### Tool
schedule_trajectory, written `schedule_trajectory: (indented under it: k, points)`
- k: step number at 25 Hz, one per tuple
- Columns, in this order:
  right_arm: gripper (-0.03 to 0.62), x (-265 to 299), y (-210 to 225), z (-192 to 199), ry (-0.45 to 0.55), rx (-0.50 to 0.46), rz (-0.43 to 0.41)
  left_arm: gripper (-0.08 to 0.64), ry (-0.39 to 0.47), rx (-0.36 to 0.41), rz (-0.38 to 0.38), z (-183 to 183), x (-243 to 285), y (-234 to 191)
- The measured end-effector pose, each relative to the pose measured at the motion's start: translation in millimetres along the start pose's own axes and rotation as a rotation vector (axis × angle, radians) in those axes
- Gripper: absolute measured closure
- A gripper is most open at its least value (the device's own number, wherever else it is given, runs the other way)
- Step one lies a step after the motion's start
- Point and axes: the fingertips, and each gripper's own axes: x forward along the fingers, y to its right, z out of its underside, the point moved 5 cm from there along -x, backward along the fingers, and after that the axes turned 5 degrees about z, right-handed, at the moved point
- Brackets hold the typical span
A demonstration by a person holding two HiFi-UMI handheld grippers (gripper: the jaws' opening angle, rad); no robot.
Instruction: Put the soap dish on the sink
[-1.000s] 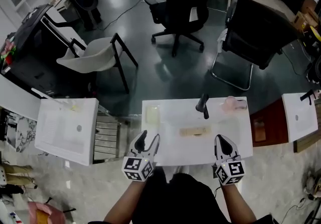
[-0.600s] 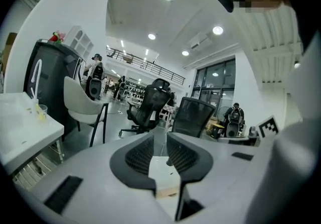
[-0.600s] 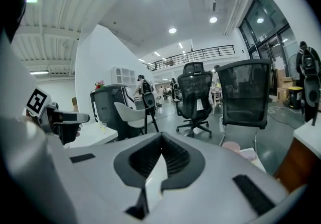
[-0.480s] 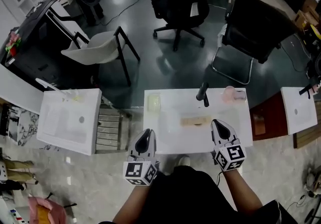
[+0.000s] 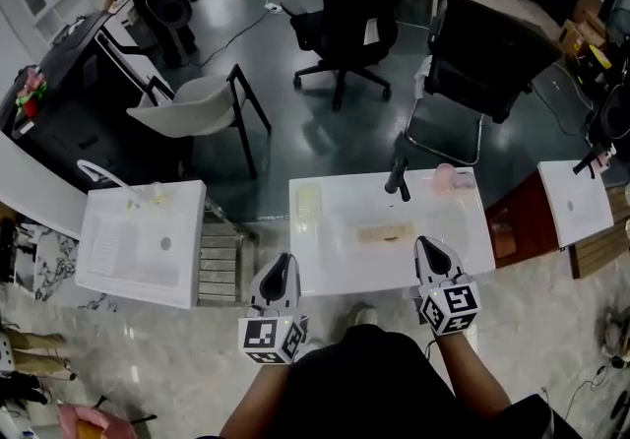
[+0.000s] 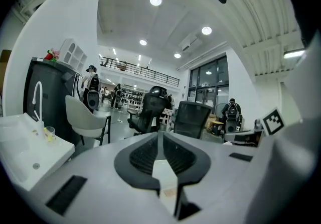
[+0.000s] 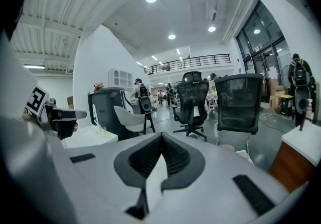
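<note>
Soap dish [image 5: 307, 201] lies on the far-left corner of the white sink's [image 5: 471, 230] rim. It is on the far side of the left tongs [image 5: 283, 262], apart from them, and left of the black faucet [image 5: 398, 178]. It is a pale, yellowish, flat rectangle with its long axis running near to far. The left tongs have just been closing and stand together with nothing between them, just off the sink's near-left corner. The right tongs [image 5: 426, 248], also together and empty, hover over the near-right rim.
</note>
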Motion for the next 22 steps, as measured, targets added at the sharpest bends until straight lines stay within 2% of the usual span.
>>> schedule_trajectory:
  k: [3,11,22]
  points:
    - [0.595,-14,-10,-2,0.008,0.000,-0.002,0.525,0.003,0.014,0.001,-2,-14,-1]
    - [0.595,-45,-23,-8,0.026,-0.073,0.038,0.525,-0.004,-0.012,0.017,5,-36,1]
    - [0.595,-70,-46,-2,0.016,-0.073,0.063,0.535,-0.027,-0.042,0.060,17,-68,-3]
